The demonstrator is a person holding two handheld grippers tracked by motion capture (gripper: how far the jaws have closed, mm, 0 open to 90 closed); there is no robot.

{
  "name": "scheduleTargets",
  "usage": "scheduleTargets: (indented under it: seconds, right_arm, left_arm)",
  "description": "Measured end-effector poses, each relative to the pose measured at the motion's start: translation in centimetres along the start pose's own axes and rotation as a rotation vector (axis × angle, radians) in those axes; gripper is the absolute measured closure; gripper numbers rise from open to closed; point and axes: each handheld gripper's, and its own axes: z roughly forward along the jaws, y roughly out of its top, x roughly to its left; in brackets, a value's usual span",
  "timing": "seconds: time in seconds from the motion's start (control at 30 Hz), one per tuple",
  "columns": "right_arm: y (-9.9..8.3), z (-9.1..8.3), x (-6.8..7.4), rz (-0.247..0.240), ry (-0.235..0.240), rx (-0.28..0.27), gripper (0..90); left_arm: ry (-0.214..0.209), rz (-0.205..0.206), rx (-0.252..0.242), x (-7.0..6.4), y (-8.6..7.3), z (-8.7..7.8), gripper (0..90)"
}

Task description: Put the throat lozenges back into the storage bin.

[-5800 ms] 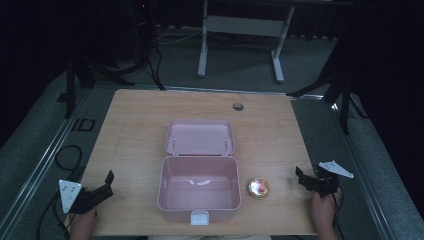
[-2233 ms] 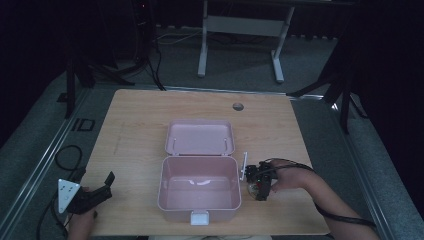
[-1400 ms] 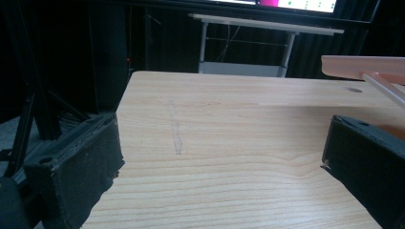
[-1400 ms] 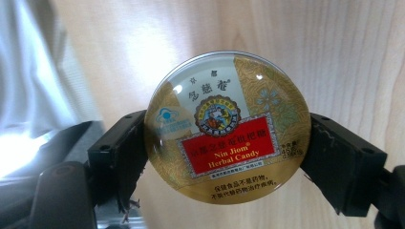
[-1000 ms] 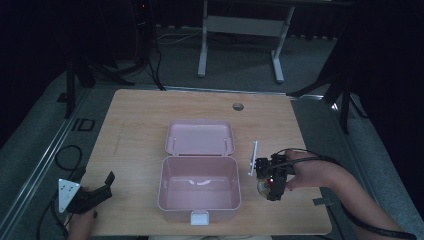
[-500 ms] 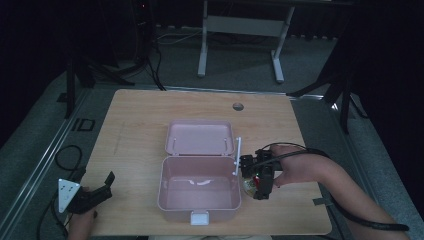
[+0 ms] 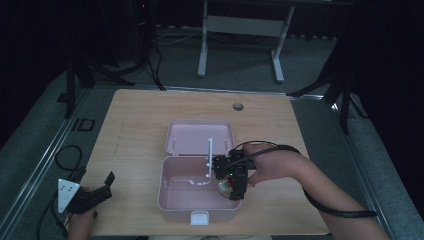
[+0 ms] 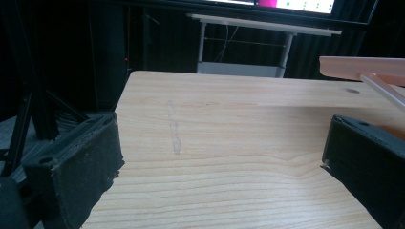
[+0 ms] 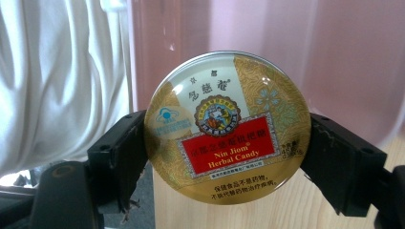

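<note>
Pale wood-grain table (image 7: 140,130): your right gripper (image 9: 224,157) clamps a round glossy gold candy tin (image 9: 228,126) by the smooth pink plastic box (image 7: 172,197); your left gripper (image 8: 219,167) gapes wide.

- We read "Nin Jiom Herbal Candy" in gold letters on the red panel of the round gold tin (image 9: 228,126).
- We see Chinese characters above and below that panel, too small for us to read.
</note>
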Motion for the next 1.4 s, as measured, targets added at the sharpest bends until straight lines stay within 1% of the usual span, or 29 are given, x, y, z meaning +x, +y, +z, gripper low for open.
scheduleTargets:
  seconds: [0.07,0.1,0.13,0.17,0.3,0.43,0.47,0.53,0.57,0.63,0.67,0.73,0.77,0.83,0.87,0.97,1.07,1.13,1.17,1.33,1.4]
  right_arm:
    - [0.6,0.3,-0.2,-0.005,-0.005,0.002,20.1]
    - [0.8,0.5,-0.3,-0.005,-0.001,0.001,20.1]
    - [0.9,0.7,-0.4,-0.013,-0.004,0.004,20.1]
    - [1.1,0.9,-0.5,-0.010,-0.005,0.003,20.1]
    - [1.7,2.3,-1.1,-0.009,0.004,0.003,20.1]
    - [1.8,3.9,-1.8,-0.006,0.005,0.011,20.1]
    - [1.9,4.2,-2.0,0.004,0.010,0.011,20.1]
    - [1.9,4.8,-2.2,-0.001,0.008,0.010,20.1]
    - [2.0,5.1,-2.4,0.006,0.018,0.009,20.1]
    - [2.1,5.8,-2.5,0.000,0.014,0.014,20.1]
    - [2.2,6.1,-2.6,0.005,0.021,0.016,20.1]
    - [2.2,6.6,-2.6,-0.007,0.014,0.014,20.1]
    - [2.3,6.8,-2.6,-0.006,0.021,0.014,20.1]
    - [2.4,7.3,-2.7,-0.012,0.008,0.013,20.0]
    - [2.5,7.5,-2.8,-0.010,0.015,0.015,20.0]
    - [2.6,8.4,-3.0,-0.014,0.000,0.037,20.0]
    - [2.7,9.2,-3.2,-0.013,0.010,0.055,20.0]
    - [2.7,9.9,-3.2,-0.014,-0.003,0.072,20.0]
    - [2.7,10.2,-3.3,-0.010,0.007,0.078,20.0]
    - [2.7,11.3,-3.4,-0.004,0.017,0.089,20.0]
    - [2.8,11.7,-3.4,-0.001,0.031,0.095,19.9]
  left_arm:
    - [-0.001,0.001,0.000,0.0,0.0,0.0,0.3]
    - [-0.002,0.001,0.000,0.0,0.0,0.0,0.3]
    - [-0.003,0.001,0.000,0.0,0.0,0.0,0.3]
    - [-0.004,0.001,-0.001,0.0,0.0,0.0,0.3]
    - [-0.004,0.000,0.000,0.0,0.0,0.0,0.3]
    - [-0.004,-0.001,0.001,0.0,0.0,0.0,0.3]
    - [-0.004,0.001,0.002,0.0,0.0,0.0,0.3]
    - [-0.005,0.001,0.004,0.0,0.0,0.0,0.3]
    - [-0.005,0.002,0.004,0.0,0.0,0.0,0.3]
    - [-0.005,0.003,0.003,0.0,0.0,0.0,0.3]
    - [-0.005,0.002,0.003,0.0,0.0,0.0,0.3]
    - [-0.005,0.004,0.005,0.0,0.0,0.0,0.3]
    - [-0.005,0.004,0.005,0.0,0.0,0.0,0.3]
    - [-0.006,0.005,0.005,0.0,0.0,0.0,0.3]
    - [-0.006,0.005,0.005,0.0,0.0,0.0,0.3]
    - [-0.006,0.007,0.006,0.0,0.0,0.0,0.3]
    - [-0.007,0.006,0.006,0.0,0.0,0.0,0.3]
    - [-0.008,0.006,0.007,0.0,0.0,0.0,0.3]
    - [-0.008,0.007,0.007,0.0,0.0,0.0,0.3]
    - [-0.008,0.008,0.009,0.0,0.0,0.1,0.3]
    - [-0.008,0.009,0.009,0.0,0.0,0.1,0.3]
